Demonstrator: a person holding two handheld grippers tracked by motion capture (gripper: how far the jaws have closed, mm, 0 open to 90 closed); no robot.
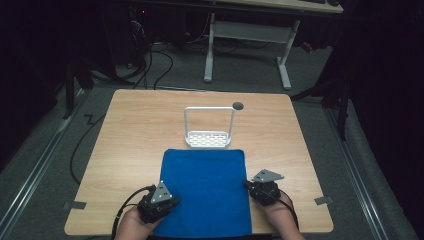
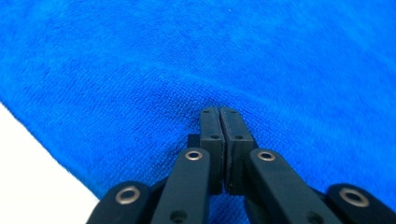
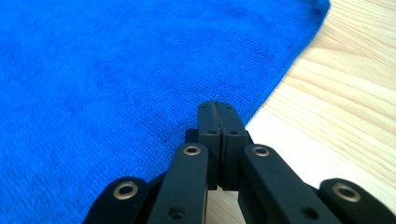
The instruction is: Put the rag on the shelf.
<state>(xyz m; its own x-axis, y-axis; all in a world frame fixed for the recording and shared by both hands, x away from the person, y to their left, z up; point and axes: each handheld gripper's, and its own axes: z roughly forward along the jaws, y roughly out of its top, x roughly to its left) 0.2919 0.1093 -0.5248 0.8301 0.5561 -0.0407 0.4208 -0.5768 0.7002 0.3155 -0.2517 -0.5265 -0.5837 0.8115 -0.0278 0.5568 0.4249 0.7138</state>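
Note:
A blue towel [image 1: 205,190] lies flat on the near half of the wooden table [image 1: 135,125], its front edge at the table's front edge. My left gripper [image 1: 174,201] sits at the towel's left edge near the front. In the left gripper view its jaws [image 2: 219,110] are shut, tips down on the towel [image 2: 280,56], which dimples around them. My right gripper [image 1: 247,184] is at the towel's right edge. Its jaws [image 3: 217,103] are shut too, tips resting just inside the towel's [image 3: 116,56] border, with bare wood [image 3: 345,93] beside them. No cloth shows between either pair of pads.
A white wire rack [image 1: 208,137] with a tall handle stands just behind the towel, mid-table. A small dark round spot [image 1: 238,105] marks the tabletop behind it. Bits of tape sit at the front corners. A white desk frame [image 1: 250,45] and cables are on the floor beyond.

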